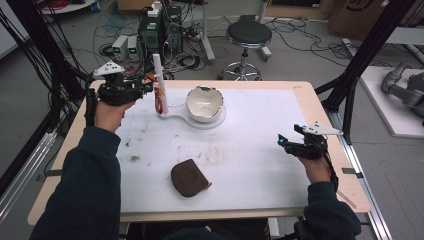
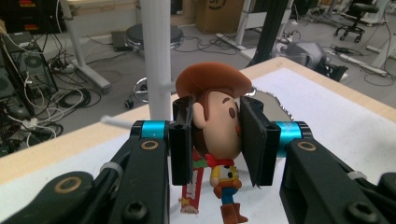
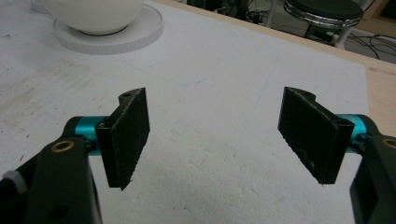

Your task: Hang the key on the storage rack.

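Left tongs (image 2: 216, 140) clamped on the big head of a cowboy figurine (image 2: 219, 126), one pad on each side of the face, brown hat above the pads, small body and boots dangling free below. Held up in the air at the far left corner of the worktop (image 1: 250, 165), left of the white bowl (image 1: 204, 103). In the high view, same tongs (image 1: 148, 85) just left of a thin white post (image 1: 159, 82), with the figurine (image 1: 159, 97) hanging against it. In the left gripper view, post (image 2: 156, 60) directly behind the figurine, a short peg sticking out of its side; a red strip (image 2: 192, 193) with white lettering hanging beside the toy's body, lettering too small to read.

Right of the post: white bowl with a jagged, eggshell-like rim, seated on a round white base (image 1: 212, 121) joined to the post's foot by a curved white arm. Nearer the person than the bowl, well apart from it: a dark brown rounded pouch (image 1: 189, 177) lying flat, with a small tab at its right end. Brownish stains scattered on the white surface between bowl and pouch.

Far right of the bowl, near the worktop's right edge: right tongs (image 3: 219, 135) spread wide, nothing between the pads, bare white surface beneath. Bowl and base visible at that view's upper left.

Beyond the worktop, behind the bowl: a black round stool (image 1: 248, 34), computer towers (image 1: 160, 27) and tangled cables on the floor.
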A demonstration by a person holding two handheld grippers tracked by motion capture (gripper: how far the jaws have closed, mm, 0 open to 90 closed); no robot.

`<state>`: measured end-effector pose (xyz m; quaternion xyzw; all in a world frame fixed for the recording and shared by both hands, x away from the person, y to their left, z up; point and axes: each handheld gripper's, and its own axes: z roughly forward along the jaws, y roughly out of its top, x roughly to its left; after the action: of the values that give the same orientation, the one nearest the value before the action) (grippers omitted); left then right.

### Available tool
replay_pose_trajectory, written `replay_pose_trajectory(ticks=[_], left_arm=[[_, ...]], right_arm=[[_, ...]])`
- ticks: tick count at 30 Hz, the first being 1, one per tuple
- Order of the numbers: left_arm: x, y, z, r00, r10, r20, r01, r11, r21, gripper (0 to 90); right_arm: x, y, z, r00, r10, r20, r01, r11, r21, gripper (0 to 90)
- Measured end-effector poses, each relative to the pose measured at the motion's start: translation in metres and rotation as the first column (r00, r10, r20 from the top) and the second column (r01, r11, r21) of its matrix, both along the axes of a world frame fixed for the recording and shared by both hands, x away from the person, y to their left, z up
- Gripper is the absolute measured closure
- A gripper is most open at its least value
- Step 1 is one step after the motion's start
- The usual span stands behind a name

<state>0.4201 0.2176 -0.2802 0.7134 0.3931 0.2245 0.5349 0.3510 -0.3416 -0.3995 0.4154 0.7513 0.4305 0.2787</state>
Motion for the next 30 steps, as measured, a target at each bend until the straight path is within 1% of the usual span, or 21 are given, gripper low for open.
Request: replay_pose_trajectory(ticks=[2,5,8,9,14,18,20,22,23,25,27,28,30], left_arm=[[0.005,-0.001,0.005,1.0,0.005,-0.007,-0.005,1.0,-0.001,66.1],[0.008,-0.002,0.008,0.9999,0.009,-0.01,-0.009,0.9999,0.01,66.2],[0.013,-0.002,0.011,0.9997,0.023,-0.008,-0.023,0.9997,-0.002,66.3],[0.014,-0.002,0.013,0.9997,0.024,-0.001,-0.024,0.9994,-0.024,66.3],[0.016,-0.002,0.013,0.9996,0.03,-0.001,-0.03,0.9992,-0.025,66.4],[0.015,-0.001,0.015,0.9996,0.027,0.007,-0.027,0.9987,-0.043,66.4],[0.015,-0.001,0.016,0.9996,0.027,0.01,-0.026,0.9987,-0.043,66.4],[0.015,-0.003,0.018,0.9996,0.024,0.012,-0.024,0.9993,-0.03,66.4],[0.015,-0.003,0.018,0.9996,0.024,0.012,-0.024,0.9993,-0.03,66.4],[0.018,-0.004,0.018,0.9992,0.039,0.007,-0.039,0.999,-0.02,66.4],[0.02,-0.003,0.016,0.9986,0.052,0.007,-0.052,0.9984,-0.025,66.4],[0.021,-0.001,0.013,0.9978,0.067,0.004,-0.067,0.9973,-0.03,66.3],[0.022,0.0,0.01,0.9971,0.076,0.002,-0.076,0.9966,-0.03,66.3]], right_arm=[[0.0,0.0,0.0,1.0,0.002,-0.003,-0.002,1.0,-0.003,25.2],[0.0,0.001,0.0,1.0,0.004,-0.003,-0.004,1.0,-0.002,25.2],[0.0,0.0,0.0,1.0,0.004,-0.005,-0.004,1.0,0.0,25.2],[0.0,0.0,0.0,1.0,0.004,-0.006,-0.004,1.0,0.0,25.2],[0.001,0.0,-0.001,1.0,0.006,-0.007,-0.006,1.0,-0.002,25.2],[0.001,0.0,-0.001,0.9999,0.006,-0.01,-0.006,1.0,-0.004,25.2],[0.001,0.001,-0.001,0.9999,0.006,-0.011,-0.006,1.0,-0.006,25.2],[0.001,0.001,-0.001,0.9999,0.007,-0.012,-0.007,1.0,-0.006,25.2],[0.001,0.001,-0.001,0.9999,0.007,-0.012,-0.008,0.9999,-0.008,25.2],[0.001,0.001,-0.001,0.9999,0.009,-0.011,-0.009,0.9999,-0.008,25.2],[0.001,0.001,-0.001,0.9999,0.01,-0.011,-0.01,0.9999,-0.004,25.2],[0.0,0.001,-0.001,0.9999,0.008,-0.012,-0.008,1.0,-0.004,25.2],[0.0,0.0,-0.002,0.9999,0.008,-0.013,-0.008,1.0,0.001,25.2]])
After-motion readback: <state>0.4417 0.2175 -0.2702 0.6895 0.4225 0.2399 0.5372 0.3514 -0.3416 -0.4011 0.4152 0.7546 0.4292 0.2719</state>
